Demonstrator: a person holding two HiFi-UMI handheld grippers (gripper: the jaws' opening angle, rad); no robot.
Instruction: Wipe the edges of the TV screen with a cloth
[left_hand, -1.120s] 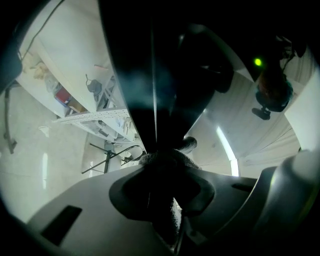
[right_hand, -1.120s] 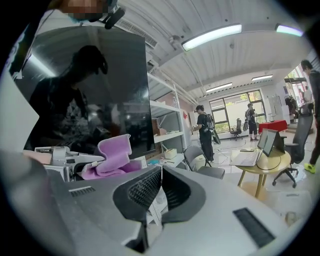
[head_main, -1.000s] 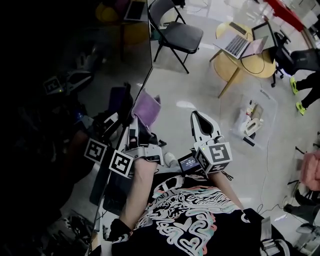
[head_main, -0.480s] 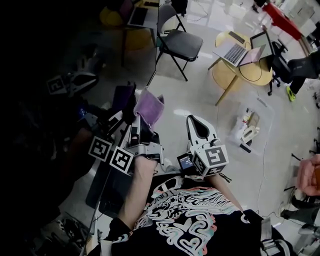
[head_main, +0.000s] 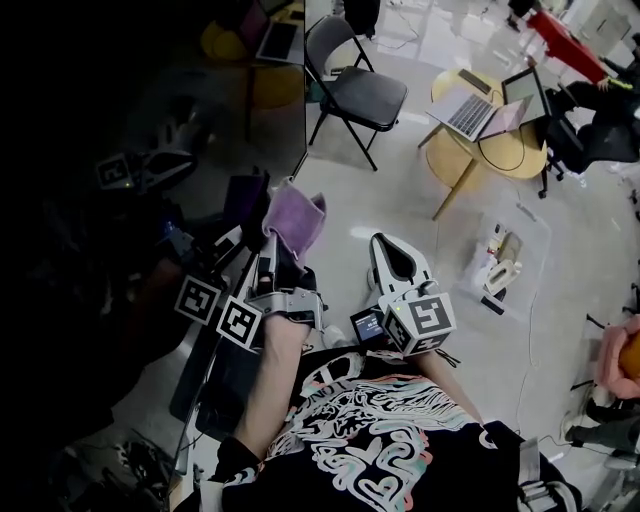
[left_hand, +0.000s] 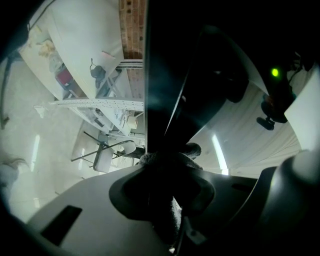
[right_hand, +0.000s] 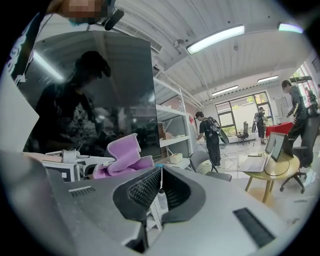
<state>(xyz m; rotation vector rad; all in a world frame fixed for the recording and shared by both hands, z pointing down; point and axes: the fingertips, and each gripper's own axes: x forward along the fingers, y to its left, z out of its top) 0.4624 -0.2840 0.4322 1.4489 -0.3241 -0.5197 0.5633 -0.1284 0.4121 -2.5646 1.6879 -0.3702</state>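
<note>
While the person stood close beside the dark TV screen (head_main: 235, 110), the left gripper (head_main: 276, 250) was clenched on a purple cloth (head_main: 296, 218). The cloth lay against the screen's side edge, folded over it, with a loose flap standing up above the jaws. Seen along that gripper's own jaws, the cloth was a fuzzy wad pinched between them, and the black edge of the panel ran straight away from it.

The right gripper (head_main: 384, 243) hung just to the right of the left one, in front of the person's chest and clear of the screen. Its jaws were drawn together at the tips with nothing between them. From its side the cloth showed as a crumpled purple fold beside the glass, which mirrored a dim figure.

Farther off on the pale floor stood a black folding chair (head_main: 360, 85). Beyond it was a round wooden table (head_main: 500, 140) with an open laptop (head_main: 466, 90) on top.
</note>
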